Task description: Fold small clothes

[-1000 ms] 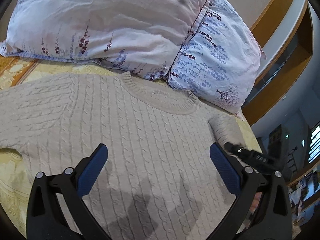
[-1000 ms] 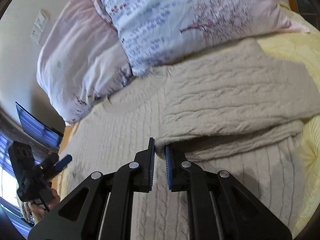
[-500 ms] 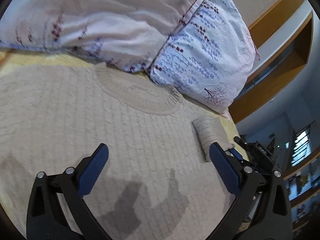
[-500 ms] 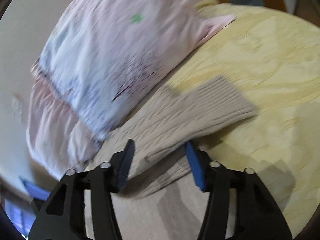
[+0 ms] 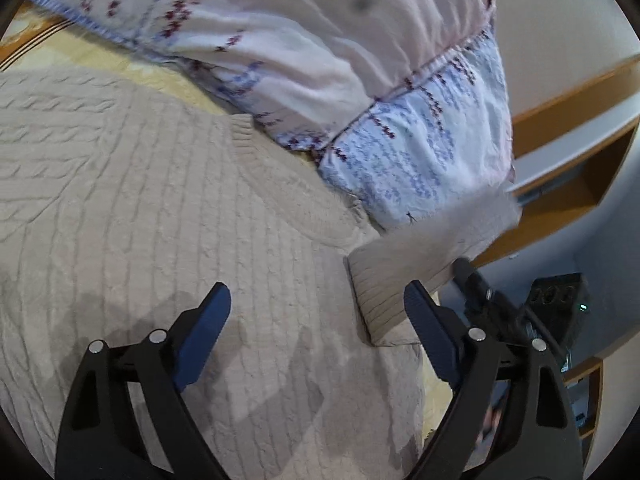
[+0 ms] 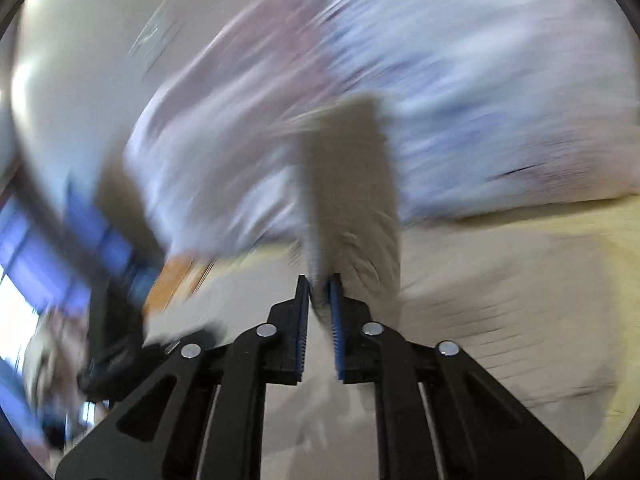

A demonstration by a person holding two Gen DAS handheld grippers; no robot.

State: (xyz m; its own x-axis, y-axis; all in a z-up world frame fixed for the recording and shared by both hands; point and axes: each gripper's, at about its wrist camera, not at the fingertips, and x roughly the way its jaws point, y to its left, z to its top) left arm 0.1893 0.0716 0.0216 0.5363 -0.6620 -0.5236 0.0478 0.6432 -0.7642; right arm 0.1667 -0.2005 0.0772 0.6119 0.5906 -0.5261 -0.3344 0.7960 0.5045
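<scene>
Your left gripper (image 5: 316, 332) points downward, its blue pads (image 5: 204, 336) set wide, jaws closing with nothing pinched between them. Your right gripper (image 6: 319, 288) has its jaws closing, pads (image 6: 335, 312) nearly together and pressing on the fabric between them

A bed with a yellow cover (image 5: 132, 66) carries two floral pillows (image 5: 320, 60). Behind them stands a pale wall (image 5: 560, 20) with a wooden shelf unit (image 5: 580, 148). A bright window (image 6: 16, 300) appears blurred.

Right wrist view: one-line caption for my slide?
Right gripper, jaws closing on the beige sweater's sleeve, before blurred floral pillows.
</scene>
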